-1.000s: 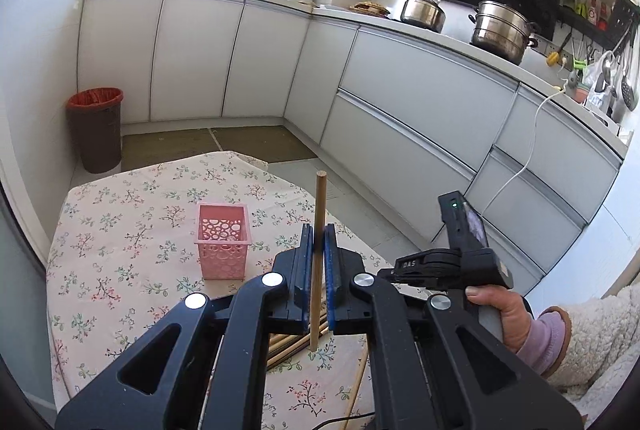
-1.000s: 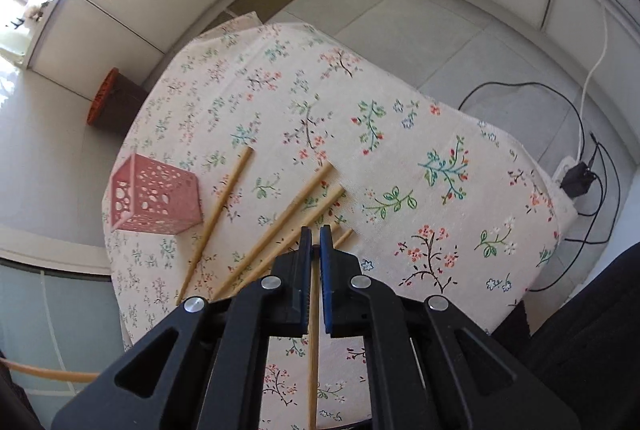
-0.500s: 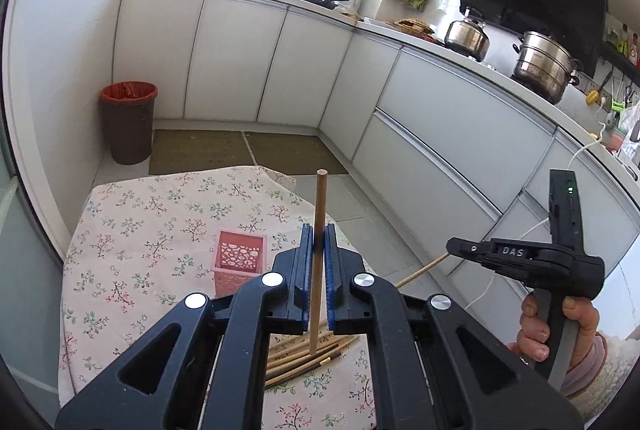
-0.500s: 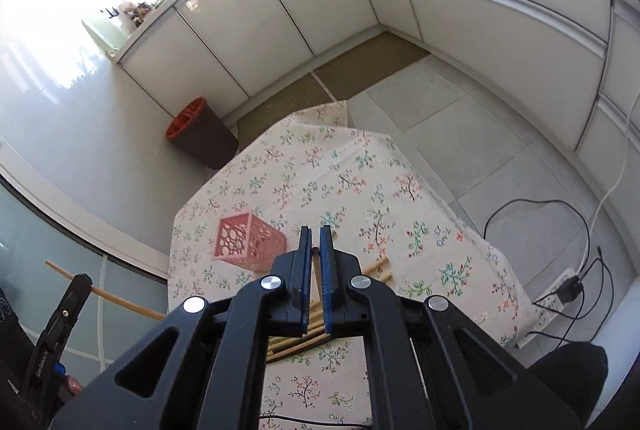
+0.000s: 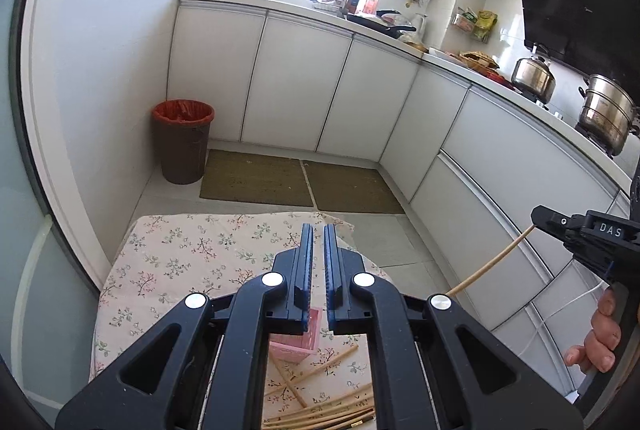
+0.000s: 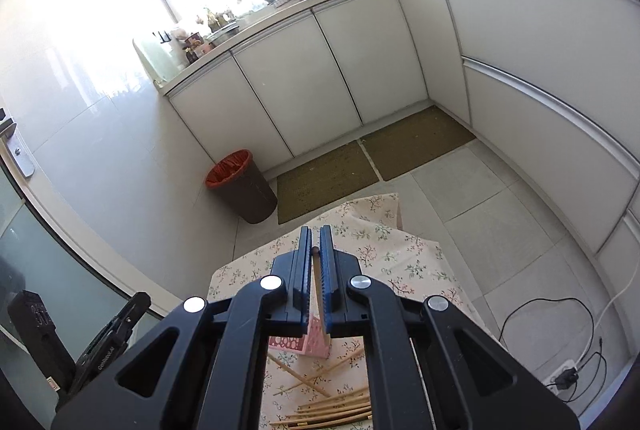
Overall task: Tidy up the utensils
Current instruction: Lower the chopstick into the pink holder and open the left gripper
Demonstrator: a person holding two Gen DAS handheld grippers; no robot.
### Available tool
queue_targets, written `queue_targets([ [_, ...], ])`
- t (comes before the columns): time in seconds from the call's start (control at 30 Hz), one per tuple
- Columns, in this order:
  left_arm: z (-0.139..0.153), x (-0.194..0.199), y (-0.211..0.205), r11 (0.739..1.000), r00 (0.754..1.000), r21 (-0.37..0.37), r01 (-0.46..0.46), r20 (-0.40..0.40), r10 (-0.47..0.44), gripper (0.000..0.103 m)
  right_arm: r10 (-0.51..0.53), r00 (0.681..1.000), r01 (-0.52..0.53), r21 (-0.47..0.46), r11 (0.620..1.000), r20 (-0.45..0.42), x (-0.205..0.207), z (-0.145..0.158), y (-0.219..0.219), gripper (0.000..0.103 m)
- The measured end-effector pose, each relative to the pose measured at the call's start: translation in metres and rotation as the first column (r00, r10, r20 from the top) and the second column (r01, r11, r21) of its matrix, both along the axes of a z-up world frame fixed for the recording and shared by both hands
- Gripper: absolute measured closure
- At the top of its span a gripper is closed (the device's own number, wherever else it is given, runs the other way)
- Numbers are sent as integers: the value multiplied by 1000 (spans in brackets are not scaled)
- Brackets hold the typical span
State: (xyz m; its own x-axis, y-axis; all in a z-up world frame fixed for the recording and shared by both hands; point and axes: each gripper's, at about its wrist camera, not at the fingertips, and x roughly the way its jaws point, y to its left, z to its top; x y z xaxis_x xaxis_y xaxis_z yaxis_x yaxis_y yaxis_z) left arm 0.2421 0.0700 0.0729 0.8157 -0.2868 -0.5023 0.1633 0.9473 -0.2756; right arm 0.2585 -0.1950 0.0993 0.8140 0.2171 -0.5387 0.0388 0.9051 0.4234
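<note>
In the left wrist view the left gripper [image 5: 316,232] fills the 6 o'clock foreground, its blue-padded jaws drawn almost together with nothing seen between them. Below it, at 6 o'clock, a pile of pale wooden chopsticks [image 5: 332,410] lies on the bench [image 5: 180,258], which is covered by a cream floral cloth, and two more loose sticks cross just beyond the pile. Just past those stands the small pink perforated plastic basket [image 5: 296,346], upright on the cloth and partly hidden behind the gripper frame. At 3 o'clock the person's hand [image 5: 596,334] holds the right gripper [image 5: 538,217], raised above the bench and clamped on one long wooden chopstick [image 5: 492,264], which slants down toward 7 o'clock. The right wrist view shows the same stick pinched between that gripper's narrow jaws, its rounded end just short of the fingertips, with the basket and the pile underneath at 6 o'clock. Beyond the bench edge, two brown floor mats [image 5: 256,181] lie on the grey tiles, and a brown bin with a red liner [image 5: 182,145] stands at 10 o'clock against the wall. Farthest off, white cabinets [image 5: 296,81] run round the corner, and two steel pots [image 5: 534,73] sit at 2 o'clock.
</note>
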Motion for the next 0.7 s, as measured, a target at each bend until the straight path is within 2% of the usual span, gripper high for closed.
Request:
queue_targets([
  [0.2,2,-1,11,1000,1000,-29,-4,19,5,97,46,999,-46,-3,999,19,9,7,15,99],
  [0.27,-12,9,27,998,996,-28,-58,-67,56,95,60,998,-60,8,998,15,11,5,14,98],
  [0.3,-30,21,38,995,983,-24,-98,-161,93,94,64,998,-64,14,998,15,10,5,13,98],
  [0.33,-49,33,47,991,960,-20,-130,-251,121,94,67,998,-67,21,998,13,10,4,12,98],
  [0.4,-108,61,67,983,875,11,-185,-453,170,91,72,997,-72,41,997,9,8,1,10,98],
  [0.47,-160,78,81,966,784,81,-246,-570,248,90,76,997,-76,56,996,0,9,-1,7,98],
  [0.53,-210,91,94,953,698,56,-297,-669,256,88,78,997,-78,59,995,-8,10,-3,5,98],
  [0.57,-227,95,98,946,671,48,-322,-693,264,87,77,997,-77,54,996,-10,10,-5,4,98],
  [0.6,-241,100,98,937,654,65,-343,-700,288,86,76,997,-75,49,996,-13,11,-7,4,98],
  [0.7,-260,115,98,917,626,85,-390,-706,332,82,70,997,-68,49,997,-35,17,-15,-2,98],
])
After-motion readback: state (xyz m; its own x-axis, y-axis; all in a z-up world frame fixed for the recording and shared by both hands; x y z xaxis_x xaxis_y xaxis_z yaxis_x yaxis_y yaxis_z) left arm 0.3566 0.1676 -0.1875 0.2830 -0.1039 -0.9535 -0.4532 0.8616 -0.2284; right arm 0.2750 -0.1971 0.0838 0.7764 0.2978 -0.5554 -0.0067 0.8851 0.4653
